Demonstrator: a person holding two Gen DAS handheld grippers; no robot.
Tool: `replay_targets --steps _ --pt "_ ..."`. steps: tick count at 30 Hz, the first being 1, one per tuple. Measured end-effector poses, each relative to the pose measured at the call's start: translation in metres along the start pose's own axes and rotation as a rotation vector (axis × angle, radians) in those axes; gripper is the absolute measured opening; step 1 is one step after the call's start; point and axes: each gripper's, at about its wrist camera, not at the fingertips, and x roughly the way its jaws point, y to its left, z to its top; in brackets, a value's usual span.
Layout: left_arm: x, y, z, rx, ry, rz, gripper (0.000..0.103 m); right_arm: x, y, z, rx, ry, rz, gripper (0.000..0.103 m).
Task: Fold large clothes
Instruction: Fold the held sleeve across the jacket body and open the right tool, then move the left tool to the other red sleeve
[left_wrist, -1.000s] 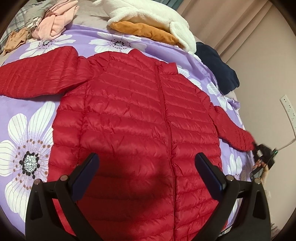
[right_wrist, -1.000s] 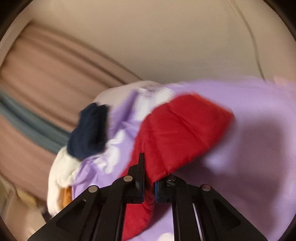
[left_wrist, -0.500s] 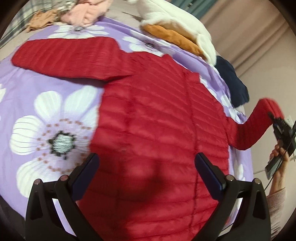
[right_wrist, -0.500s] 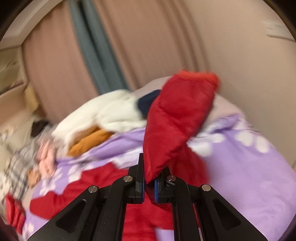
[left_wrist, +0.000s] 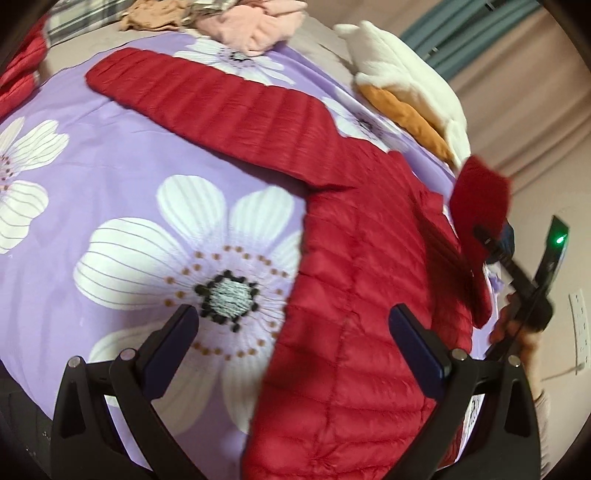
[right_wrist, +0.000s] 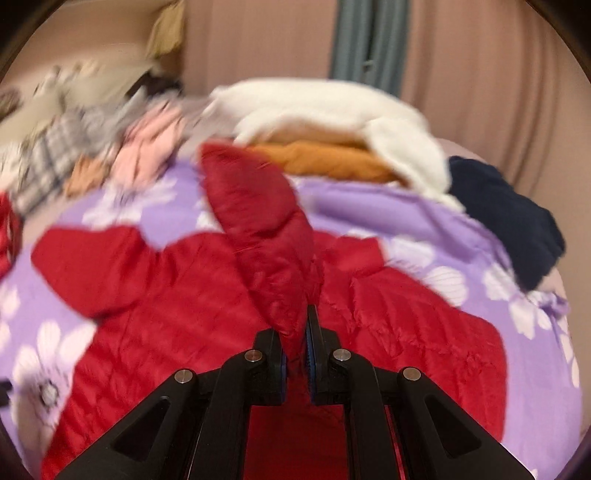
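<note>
While the right claw (right_wrist: 294, 350) is pinched tight on the cuff end of the red jacket's sleeve (right_wrist: 258, 236), carry that sleeve across the chest and lay it flat before you let go; judged from the way it stands up, it will flop and twist if dropped from height. Keep the cuff low, aim for the far shoulder line, and release only when the sleeve lies straight on the body.

Right claw: sleeve rises straight ahead from between the jaws, tilting left and away. Red jacket (right_wrist: 177, 295) body spreads just below and beyond the tips, on the bed (right_wrist: 443, 229) with its purple flowered cover. Further off: white fleece (right_wrist: 332, 107) on an orange garment (right_wrist: 332, 162), a navy garment (right_wrist: 509, 221) to the right.

Left claw (left_wrist: 293, 332): jaws wide apart, holding nothing, hovering above the jacket's hem edge, one tip over the flower print, the other over red quilting. Beyond and to the left, the other sleeve (left_wrist: 221, 99) lies stretched flat on the cover, not yet folded. Far right of this claw, the lifted cuff shows in the other claw's grip. Your free claw could pin the body while the sleeve comes over.
</note>
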Motion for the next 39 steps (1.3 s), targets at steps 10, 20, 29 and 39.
replay_targets --steps 10,20,29,39 --pt "0.004 0.015 0.013 -0.018 -0.016 0.020 0.103 0.044 0.036 -0.016 -0.085 0.112 0.014 0.012" --pt "0.006 0.038 0.044 -0.115 -0.051 -0.054 0.103 0.005 0.024 -0.013 0.099 0.027 0.338 0.045" --pt "0.014 0.079 0.090 -0.249 -0.096 -0.108 0.103 0.075 0.028 -0.006 0.219 0.085 0.251 0.032" --pt "0.036 0.137 0.126 -0.535 -0.171 -0.272 0.100 0.084 0.054 -0.009 0.137 0.149 0.298 0.031"
